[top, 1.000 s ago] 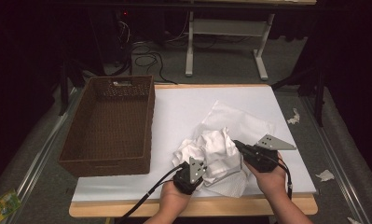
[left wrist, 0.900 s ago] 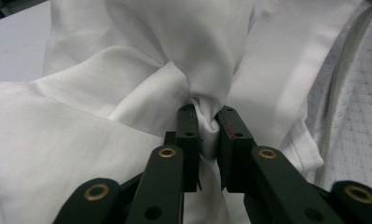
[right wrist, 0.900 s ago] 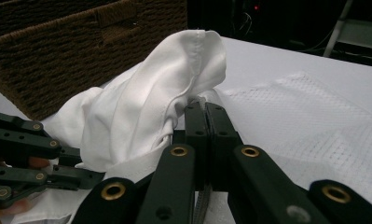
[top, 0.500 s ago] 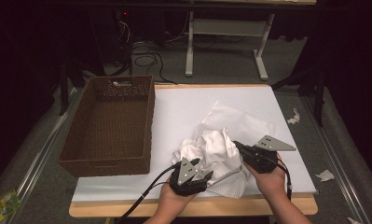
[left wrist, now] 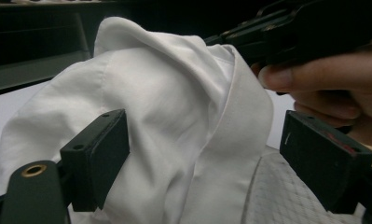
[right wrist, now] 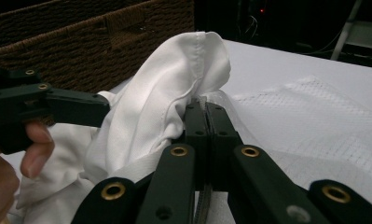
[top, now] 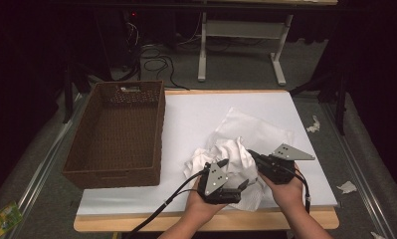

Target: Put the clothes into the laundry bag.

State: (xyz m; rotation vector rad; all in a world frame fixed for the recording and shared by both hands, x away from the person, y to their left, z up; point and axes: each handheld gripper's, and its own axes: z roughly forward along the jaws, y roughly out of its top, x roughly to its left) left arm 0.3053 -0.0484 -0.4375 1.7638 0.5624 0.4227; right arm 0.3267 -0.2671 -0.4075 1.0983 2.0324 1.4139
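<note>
The white cloth (top: 231, 159) lies crumpled on the table (top: 196, 119) in the high view, bunched between our two tongs: the left gripper (top: 232, 174) sits at its near edge, the right gripper (top: 250, 154) just beside its right flank. From up here we also see the wicker basket (top: 117, 134) well off to the left of the left gripper, and a flat mesh sheet (top: 265, 132) spread beyond the right gripper; how the jaws stand we cannot read from this height.

The left gripper view settles that for our left gripper (left wrist: 202, 154): its jaws stand wide apart, with a raised fold of the white cloth (left wrist: 165, 116) between them, against the left jaw and clear of the right one. Behind it the other hand (left wrist: 333, 88) shows.

In the right gripper view, our right gripper (right wrist: 206, 116) has its jaws pressed together, pinching a hem of the white cloth (right wrist: 174, 93), which rises in a peak ahead of the tips, with the wicker basket (right wrist: 95, 42) beyond.

Against a second ago, the left gripper has rolled and swung in toward the cloth, while the right one has kept its place.
</note>
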